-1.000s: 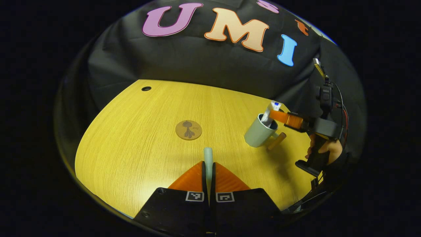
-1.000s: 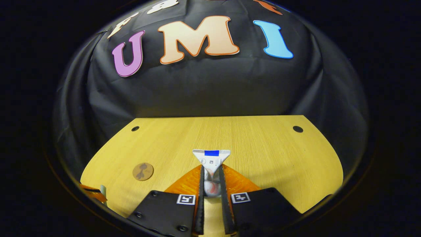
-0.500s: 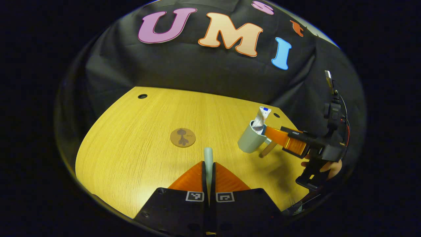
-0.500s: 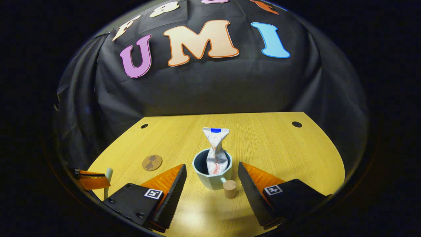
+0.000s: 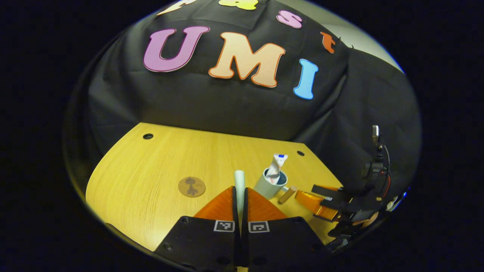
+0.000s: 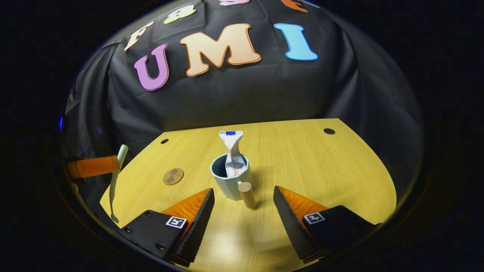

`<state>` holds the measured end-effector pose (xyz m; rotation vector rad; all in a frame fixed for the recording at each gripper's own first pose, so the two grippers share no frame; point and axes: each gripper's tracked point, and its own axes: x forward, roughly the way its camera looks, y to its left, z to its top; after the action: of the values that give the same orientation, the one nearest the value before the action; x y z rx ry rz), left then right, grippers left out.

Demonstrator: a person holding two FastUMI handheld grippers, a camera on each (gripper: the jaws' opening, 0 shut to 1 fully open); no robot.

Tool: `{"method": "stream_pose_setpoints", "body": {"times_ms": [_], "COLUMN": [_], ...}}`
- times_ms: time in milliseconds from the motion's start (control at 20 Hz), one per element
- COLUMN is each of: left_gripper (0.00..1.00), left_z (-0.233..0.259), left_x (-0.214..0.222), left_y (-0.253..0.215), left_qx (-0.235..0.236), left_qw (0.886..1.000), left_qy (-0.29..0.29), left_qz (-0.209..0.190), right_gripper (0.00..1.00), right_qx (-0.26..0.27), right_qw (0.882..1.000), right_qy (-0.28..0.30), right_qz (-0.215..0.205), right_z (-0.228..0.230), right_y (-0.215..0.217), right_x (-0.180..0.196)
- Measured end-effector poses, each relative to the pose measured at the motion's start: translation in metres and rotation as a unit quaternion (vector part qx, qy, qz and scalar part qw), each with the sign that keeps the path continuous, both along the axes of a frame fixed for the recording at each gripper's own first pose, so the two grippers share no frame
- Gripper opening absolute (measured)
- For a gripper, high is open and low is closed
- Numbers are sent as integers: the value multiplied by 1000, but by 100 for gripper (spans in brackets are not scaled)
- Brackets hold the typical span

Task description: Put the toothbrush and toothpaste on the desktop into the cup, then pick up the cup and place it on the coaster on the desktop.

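My left gripper (image 5: 239,196) is clamped on the toothbrush (image 5: 239,180), long axis upright, cup (image 6: 229,180) with toothpaste (image 6: 232,153) mid-desktop just right of it; my right gripper (image 6: 244,211) gapes empty near the handle; coaster (image 5: 191,186) nearer the left edge.

Right tool (image 6: 244,211) released toothpaste (image 6: 233,156) into cup (image 6: 230,181).

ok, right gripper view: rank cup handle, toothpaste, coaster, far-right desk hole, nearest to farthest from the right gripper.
From the right gripper, open:
1. Cup handle, just ahead, between the fingers' line.
2. Toothpaste, upright in the cup, behind the handle.
3. Coaster, off to the left.
4. Desk hole, far right corner.
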<state>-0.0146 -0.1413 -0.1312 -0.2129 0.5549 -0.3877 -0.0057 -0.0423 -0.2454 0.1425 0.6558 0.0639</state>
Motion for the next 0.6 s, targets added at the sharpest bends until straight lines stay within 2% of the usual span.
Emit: {"method": "stream_pose_setpoints", "body": {"times_ms": [150, 300, 600], "left_gripper": [0, 0, 0], "left_z": [18, 34, 44], "left_x": [23, 45, 92], "left_y": [-26, -56, -94], "left_qx": [-31, -86, -159], "left_qw": [999, 995, 984], "left_qy": [-27, -51, -80], "left_qz": [-10, -11, 21], "right_gripper": [96, 96, 96], "right_qx": [1, 5, 13], "right_qw": [1000, 1000, 999], "right_qy": [3, 6, 18], "right_qz": [-5, -12, -25], "right_z": [2, 4, -1], "right_y": [-10, -21, -46], "right_x": [-9, -19, -37]}}
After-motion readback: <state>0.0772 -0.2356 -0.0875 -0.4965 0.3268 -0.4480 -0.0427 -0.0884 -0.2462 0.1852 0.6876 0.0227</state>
